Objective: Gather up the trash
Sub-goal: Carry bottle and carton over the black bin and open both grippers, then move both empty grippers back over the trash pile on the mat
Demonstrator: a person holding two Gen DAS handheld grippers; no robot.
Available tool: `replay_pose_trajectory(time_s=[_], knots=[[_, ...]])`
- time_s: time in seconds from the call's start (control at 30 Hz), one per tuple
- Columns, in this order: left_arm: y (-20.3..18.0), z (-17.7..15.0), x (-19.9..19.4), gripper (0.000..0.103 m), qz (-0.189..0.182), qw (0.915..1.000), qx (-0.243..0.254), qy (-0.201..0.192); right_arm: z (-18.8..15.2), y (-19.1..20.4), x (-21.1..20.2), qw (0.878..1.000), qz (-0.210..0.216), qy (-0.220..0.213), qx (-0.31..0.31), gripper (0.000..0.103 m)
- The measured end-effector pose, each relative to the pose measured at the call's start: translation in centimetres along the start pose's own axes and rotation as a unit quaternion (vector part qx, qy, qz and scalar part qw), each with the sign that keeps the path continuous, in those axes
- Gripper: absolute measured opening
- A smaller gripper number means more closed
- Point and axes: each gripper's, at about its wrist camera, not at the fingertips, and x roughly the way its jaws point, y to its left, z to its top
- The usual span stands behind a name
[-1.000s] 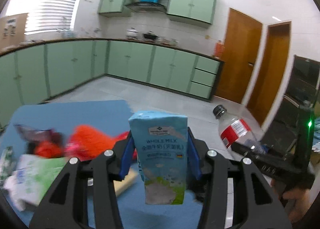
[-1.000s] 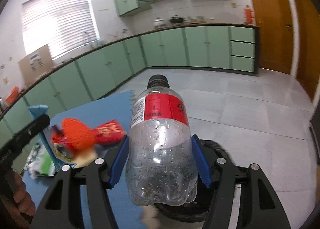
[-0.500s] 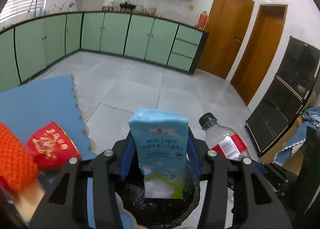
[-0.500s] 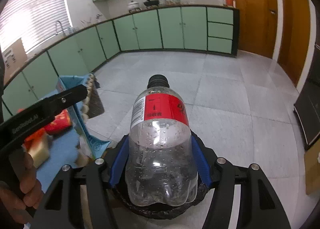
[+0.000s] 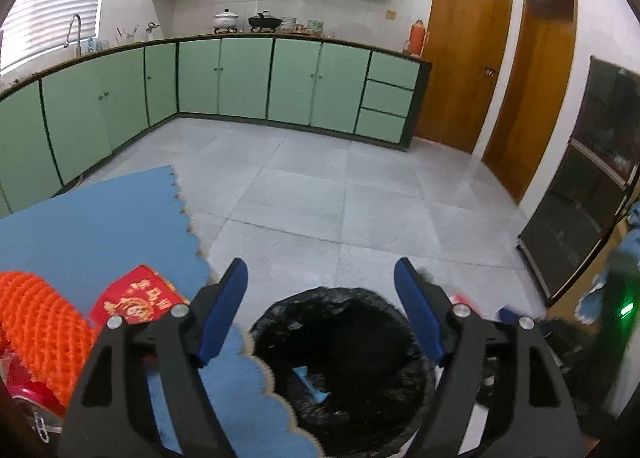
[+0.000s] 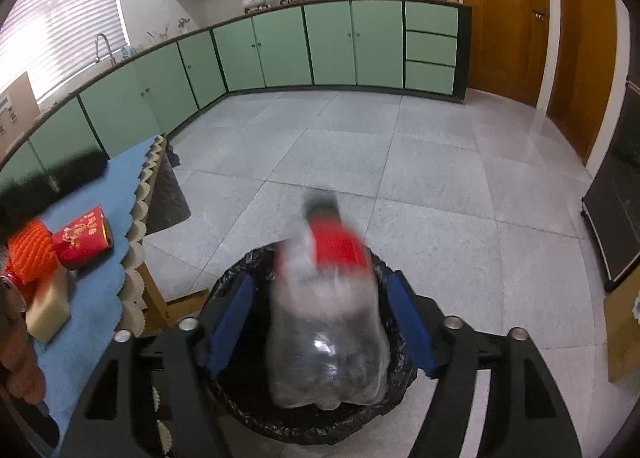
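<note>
Left wrist view: left gripper (image 5: 320, 306) over the bin (image 5: 416, 342), jaws opening, nothing between them. Bin stands on the floor just past the near right corner of the blue table cover (image 5: 100, 226), lined with a black bag. Inside, a light blue carton (image 5: 310, 382) lies at the bottom, partly visible.

Right wrist view: right gripper (image 6: 320, 318) above the same bin (image 6: 224, 290), jaws opening. Plastic bottle (image 6: 328, 322), red label, dark cap, sits blurred between the blue pads with a gap on both sides; judged released and dropping, cap pointing far, base toward the bag.

Items remaining on the table, left of the bin:
- red packet (image 6: 82, 234), near the scalloped edge;
- orange netted item (image 6: 32, 254), touching the packet's left side;
- pale block (image 6: 50, 310), under and nearer than the orange item;
- red item, partly seen at the near left edge of the left wrist view, identity unclear.

Progress, as judged: carton binned; bottle at the point of going in; at least three table items not yet collected. Task roughly mid-way. Next stage likely calls for both grippers back over the table.
</note>
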Motion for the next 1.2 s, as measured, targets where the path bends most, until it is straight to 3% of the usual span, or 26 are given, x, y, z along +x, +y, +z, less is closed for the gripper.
replay_pose_trajectory(time_s=[0.33,0.57,0.8,1.07,1.2], knots=[[1.0,-1.3,-0.3,0.073,0.019,0.9997,0.003,0.013,1.1,0.8,-2.3,1.000,0.005,-0.019,-0.009,0.074],[2.6,-1.6,-4.8,0.079,0.021,0.9996,-0.001,-0.016,2.1,2.6,-5.8,0.998,0.019,-0.048,-0.019,0.083],[8.7,-3.1,-12.3,0.084,0.111,0.9918,-0.009,-0.062,2.7,8.1,-7.7,0.993,0.080,-0.070,-0.055,0.084],[17.6,-6.8,-18.6,0.084,0.246,0.9658,-0.048,-0.066,2.2,17.7,-6.1,0.975,0.177,-0.056,-0.122,0.081],[19.9,-7.3,-20.3,0.084,0.272,0.9579,-0.066,-0.063,1.6,22.3,-4.9,0.964,0.213,-0.045,-0.150,0.076]])
